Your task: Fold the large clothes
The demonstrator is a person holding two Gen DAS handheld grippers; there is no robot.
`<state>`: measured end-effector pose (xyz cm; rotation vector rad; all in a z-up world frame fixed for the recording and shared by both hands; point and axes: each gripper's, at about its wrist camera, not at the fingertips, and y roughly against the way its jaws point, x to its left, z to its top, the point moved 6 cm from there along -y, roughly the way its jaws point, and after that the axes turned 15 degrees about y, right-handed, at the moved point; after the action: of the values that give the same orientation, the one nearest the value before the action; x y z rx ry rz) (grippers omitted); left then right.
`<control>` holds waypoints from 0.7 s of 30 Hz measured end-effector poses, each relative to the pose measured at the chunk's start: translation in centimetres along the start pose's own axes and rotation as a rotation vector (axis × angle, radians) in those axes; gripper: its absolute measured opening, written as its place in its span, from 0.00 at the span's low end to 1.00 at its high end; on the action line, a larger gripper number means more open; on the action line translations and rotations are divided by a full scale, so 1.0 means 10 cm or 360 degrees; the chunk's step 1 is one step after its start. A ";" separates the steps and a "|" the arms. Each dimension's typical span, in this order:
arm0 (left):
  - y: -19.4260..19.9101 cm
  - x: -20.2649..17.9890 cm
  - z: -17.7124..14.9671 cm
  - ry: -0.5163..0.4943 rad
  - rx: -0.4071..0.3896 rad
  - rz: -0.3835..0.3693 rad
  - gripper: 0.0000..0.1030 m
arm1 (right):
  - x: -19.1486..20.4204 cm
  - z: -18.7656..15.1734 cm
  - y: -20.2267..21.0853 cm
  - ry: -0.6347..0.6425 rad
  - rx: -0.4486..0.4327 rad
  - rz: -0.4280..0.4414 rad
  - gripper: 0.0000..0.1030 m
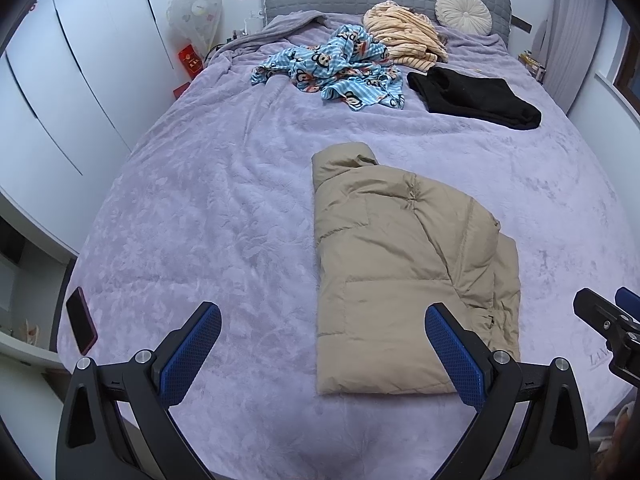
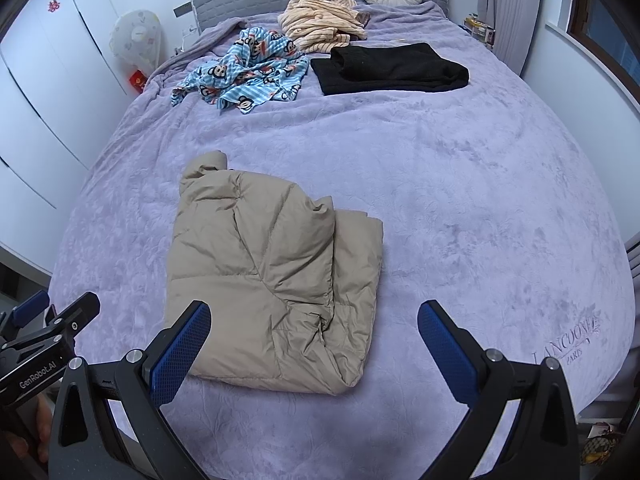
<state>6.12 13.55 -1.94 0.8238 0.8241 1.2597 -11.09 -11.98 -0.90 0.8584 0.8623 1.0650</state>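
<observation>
Hovering wide open and empty, the left gripper [image 1: 323, 350] and right gripper [image 2: 314, 346] are flanking the half-folded tan puffer jacket [image 1: 404, 264] (probably readying another fold) on the bed [image 1: 200, 208].

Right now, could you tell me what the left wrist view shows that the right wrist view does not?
Only the left wrist view shows the phone at the bed's left edge. Only the right wrist view shows the full brand lettering on the purple blanket. Both show the folded tan jacket, the blue cartoon garment, the black garment, and both grippers open, holding nothing.
</observation>
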 end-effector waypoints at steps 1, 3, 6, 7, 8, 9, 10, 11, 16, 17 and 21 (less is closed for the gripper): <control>0.00 0.00 0.00 0.0004 0.0002 -0.0002 0.99 | 0.00 0.00 0.00 0.0000 0.0001 0.0001 1.00; 0.00 -0.01 -0.01 0.0008 0.0005 -0.0002 0.99 | 0.00 0.00 0.00 0.0001 0.0001 0.0002 1.00; 0.00 0.00 0.00 0.0005 0.0003 0.0001 0.99 | 0.01 0.00 0.00 -0.0001 0.0001 0.0003 1.00; 0.00 0.00 0.00 0.0006 0.0003 -0.0001 0.99 | 0.01 0.00 0.00 -0.0003 0.0002 0.0005 1.00; 0.00 0.00 0.00 0.0007 0.0002 0.0001 0.99 | 0.01 0.00 0.00 -0.0004 0.0003 0.0004 1.00; 0.00 0.00 0.00 0.0008 0.0002 0.0001 0.99 | 0.01 0.00 0.00 -0.0003 0.0003 0.0007 1.00; 0.01 0.00 -0.01 0.0014 0.0003 0.0001 0.99 | 0.01 0.00 0.00 -0.0003 0.0003 0.0007 1.00; 0.00 0.00 -0.01 0.0015 0.0003 0.0001 0.99 | 0.01 0.00 0.00 -0.0001 0.0003 0.0006 1.00; -0.01 0.00 0.00 0.0015 0.0005 -0.0002 0.99 | 0.01 0.00 0.00 -0.0002 0.0007 0.0009 1.00; 0.00 0.00 -0.01 0.0015 0.0007 -0.0005 0.99 | 0.01 0.00 0.00 -0.0003 0.0007 0.0011 1.00; 0.00 -0.01 -0.01 0.0011 0.0005 -0.0001 0.99 | 0.02 0.00 0.00 -0.0004 0.0004 0.0008 1.00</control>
<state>5.99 13.50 -2.01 0.8223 0.8320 1.2615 -11.07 -11.82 -0.94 0.8643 0.8600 1.0676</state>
